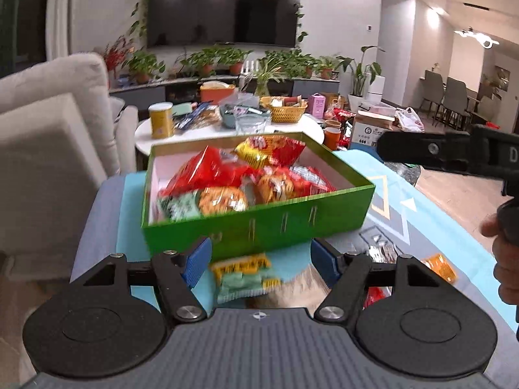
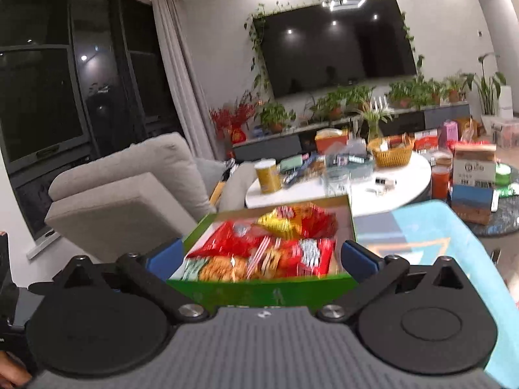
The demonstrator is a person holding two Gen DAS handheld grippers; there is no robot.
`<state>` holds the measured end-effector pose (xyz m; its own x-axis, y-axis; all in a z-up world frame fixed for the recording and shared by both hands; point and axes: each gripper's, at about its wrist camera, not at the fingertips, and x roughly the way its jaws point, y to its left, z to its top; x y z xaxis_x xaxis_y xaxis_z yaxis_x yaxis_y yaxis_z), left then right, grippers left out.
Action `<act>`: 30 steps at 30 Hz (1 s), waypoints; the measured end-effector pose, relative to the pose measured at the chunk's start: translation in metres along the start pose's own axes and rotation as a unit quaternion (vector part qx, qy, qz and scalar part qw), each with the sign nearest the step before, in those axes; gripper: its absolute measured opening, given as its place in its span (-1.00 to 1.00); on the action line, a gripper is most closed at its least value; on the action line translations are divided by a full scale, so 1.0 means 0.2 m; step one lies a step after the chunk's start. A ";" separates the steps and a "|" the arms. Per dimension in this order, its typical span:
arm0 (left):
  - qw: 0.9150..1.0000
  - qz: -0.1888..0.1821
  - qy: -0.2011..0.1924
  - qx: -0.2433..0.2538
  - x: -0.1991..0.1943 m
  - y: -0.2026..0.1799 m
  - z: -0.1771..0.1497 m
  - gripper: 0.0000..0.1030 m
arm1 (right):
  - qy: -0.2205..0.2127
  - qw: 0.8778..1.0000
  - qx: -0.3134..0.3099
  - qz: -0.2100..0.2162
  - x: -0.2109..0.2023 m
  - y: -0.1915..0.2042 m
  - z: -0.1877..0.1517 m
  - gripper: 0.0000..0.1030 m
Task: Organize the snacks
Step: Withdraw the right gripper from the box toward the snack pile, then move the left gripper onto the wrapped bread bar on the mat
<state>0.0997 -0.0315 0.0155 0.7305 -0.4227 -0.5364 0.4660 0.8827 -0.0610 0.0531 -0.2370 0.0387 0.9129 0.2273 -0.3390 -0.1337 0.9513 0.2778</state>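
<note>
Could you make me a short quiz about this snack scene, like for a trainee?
1. True or false: the green box already holds snack packets.
2. What lies between the left gripper's fingers? A) green-and-yellow packet B) cup C) spoon
3. Fill in: the wicker basket stands on the round ____ table.

Key: 1 true. 2 A, lying loose, jaws open. 3 white.

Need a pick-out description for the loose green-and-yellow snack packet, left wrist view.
Start at the green box of snacks on the light blue cloth. Just in front of its near wall, between the left claw pads, lies the green-and-yellow packet. It is outside the box, unlike the red packets inside.
</note>
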 end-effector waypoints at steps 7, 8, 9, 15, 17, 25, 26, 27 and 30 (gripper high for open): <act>0.999 0.011 0.031 -0.031 -0.21 0.01 -0.10 0.28 | 0.023 0.997 -0.070 0.003 -0.15 0.15 -0.20 -0.13; 0.998 0.018 0.041 -0.035 -0.24 0.01 -0.12 0.28 | 0.017 0.997 -0.081 0.004 -0.18 0.16 -0.22 -0.13; 0.997 0.025 0.054 -0.041 -0.26 0.01 -0.15 0.28 | 0.013 0.996 -0.087 0.005 -0.20 0.18 -0.24 -0.13; 0.990 0.037 0.115 -0.066 -0.34 -0.02 -0.35 0.28 | 0.031 0.996 -0.085 0.007 -0.21 0.23 -0.30 -0.13; 0.988 0.039 0.135 -0.064 -0.33 -0.04 -0.40 0.28 | 0.042 0.995 -0.092 -0.009 -0.19 0.24 -0.33 -0.13; 0.986 0.029 0.158 -0.053 -0.26 -0.12 -0.45 0.28 | 0.109 0.993 -0.028 -0.018 -0.13 0.12 -0.45 -0.13; 0.985 0.032 0.161 -0.052 -0.25 -0.12 -0.46 0.28 | 0.112 0.993 -0.020 -0.015 -0.13 0.11 -0.45 -0.13; 0.985 0.035 0.163 -0.052 -0.24 -0.13 -0.46 0.28 | 0.114 0.993 -0.014 -0.014 -0.12 0.10 -0.46 -0.13; 0.984 0.038 0.164 -0.058 -0.21 -0.12 -0.47 0.28 | 0.113 0.993 -0.010 -0.016 -0.12 0.11 -0.46 -0.14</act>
<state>0.0096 -0.0156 -0.0399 0.5513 -0.2823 -0.7851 0.3418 0.9349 -0.0962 -0.0067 -0.2028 -0.0307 0.8077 0.2362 -0.5402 -0.1163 0.9621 0.2468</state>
